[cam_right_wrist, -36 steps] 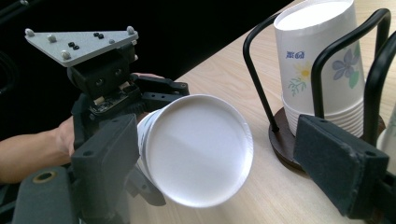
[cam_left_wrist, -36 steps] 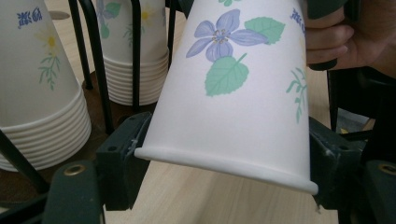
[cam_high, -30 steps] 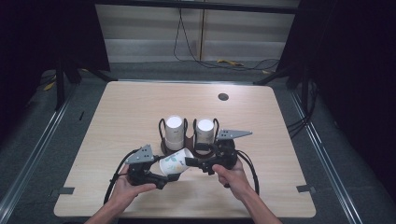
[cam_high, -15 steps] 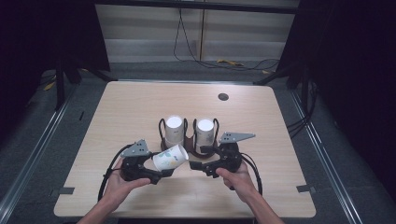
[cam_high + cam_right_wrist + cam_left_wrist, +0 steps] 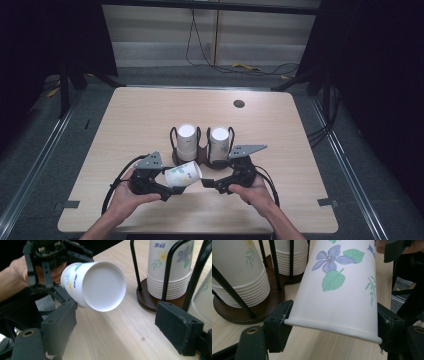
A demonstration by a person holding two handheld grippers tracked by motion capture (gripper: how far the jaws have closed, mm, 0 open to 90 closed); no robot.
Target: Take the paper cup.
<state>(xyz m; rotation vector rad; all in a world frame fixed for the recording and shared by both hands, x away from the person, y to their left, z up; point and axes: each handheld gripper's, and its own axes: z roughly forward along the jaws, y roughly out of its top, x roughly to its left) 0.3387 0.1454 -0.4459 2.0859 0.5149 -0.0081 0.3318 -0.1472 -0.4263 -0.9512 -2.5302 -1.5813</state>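
White paper cup point(image 5: 183, 174) lay clamped near its rim in the left gripper point(image 5: 167, 189); the right gripper point(image 5: 209, 184), jaws released, should close squarely on its base near the table's point(image 5: 300, 150) front edge.

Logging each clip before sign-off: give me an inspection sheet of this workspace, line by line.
Surface: light wooden table, bare apart from a dark round hole.
Job's things: white flower-printed paper cup held on its side; two stacks of upturned cups in a dark wire-and-wood holder.
Clutter: nothing seen.
Grippers: left gripper clamps the cup at its rim; right gripper open, facing the cup's base.
Cables: black loops trail from both grippers; more lie on the floor.
Surroundings: dark curtains, grey floor.
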